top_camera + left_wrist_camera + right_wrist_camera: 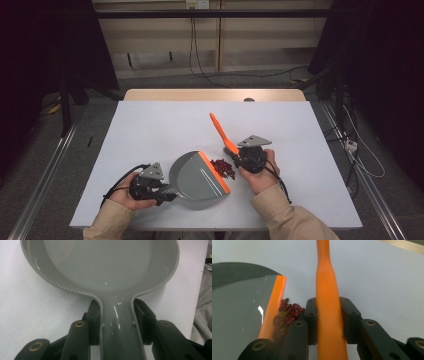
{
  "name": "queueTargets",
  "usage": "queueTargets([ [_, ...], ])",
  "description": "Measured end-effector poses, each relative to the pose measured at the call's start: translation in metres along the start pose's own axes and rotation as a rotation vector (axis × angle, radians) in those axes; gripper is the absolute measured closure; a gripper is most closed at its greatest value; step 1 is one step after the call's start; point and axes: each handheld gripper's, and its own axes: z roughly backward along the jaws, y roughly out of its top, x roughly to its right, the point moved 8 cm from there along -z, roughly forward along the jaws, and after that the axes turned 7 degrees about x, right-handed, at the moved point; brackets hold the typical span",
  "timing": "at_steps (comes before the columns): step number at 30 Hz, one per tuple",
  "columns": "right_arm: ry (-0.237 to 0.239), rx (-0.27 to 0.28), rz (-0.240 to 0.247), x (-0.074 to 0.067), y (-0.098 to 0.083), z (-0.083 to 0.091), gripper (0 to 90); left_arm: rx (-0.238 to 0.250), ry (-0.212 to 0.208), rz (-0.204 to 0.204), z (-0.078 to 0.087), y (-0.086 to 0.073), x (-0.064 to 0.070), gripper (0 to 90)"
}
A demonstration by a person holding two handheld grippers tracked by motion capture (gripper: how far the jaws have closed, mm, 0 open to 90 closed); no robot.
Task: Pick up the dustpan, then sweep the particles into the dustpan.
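A grey dustpan (195,175) with an orange lip (215,171) lies on the white table (165,125). My left gripper (162,196) is shut on its grey handle (119,325), a pad pressing each side. A small heap of dark red beans (224,168) lies on the table right against the orange lip (273,306). My right gripper (239,157) is shut on the orange handle of a brush (221,131), which slants up and away from it. In the right gripper view the beans (287,312) sit just left of the clamped brush handle (327,315). The brush's bristles are hidden.
The white table's front edge (215,226) runs just past my forearms. A wooden strip (215,95) borders the far edge. Cables (355,150) trail over the floor to the right, and dark stands flank the table.
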Motion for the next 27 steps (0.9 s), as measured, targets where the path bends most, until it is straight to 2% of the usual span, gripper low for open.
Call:
queueTargets([
  [11, 0.005, 0.01, -0.007, -0.008, 0.0, -0.001, 70.5, -0.012, -0.005, -0.012, 0.0, 0.001, 0.0, 62.8],
  [19, 0.013, 0.021, -0.023, -0.02, 0.0, -0.003, 70.0, -0.007, -0.004, -0.002, -0.001, 0.002, 0.001, 62.8],
  [21, 0.015, 0.025, -0.027, -0.023, 0.0, -0.004, 70.0, -0.023, -0.002, -0.017, -0.001, 0.001, 0.0, 62.7],
  [22, 0.014, 0.028, -0.032, -0.024, 0.0, -0.004, 69.9, -0.009, -0.002, 0.0, -0.002, 0.002, 0.001, 62.7],
  [27, 0.026, 0.037, -0.046, -0.03, 0.0, -0.005, 69.7, -0.013, -0.006, -0.002, -0.004, 0.003, 0.003, 62.7],
])
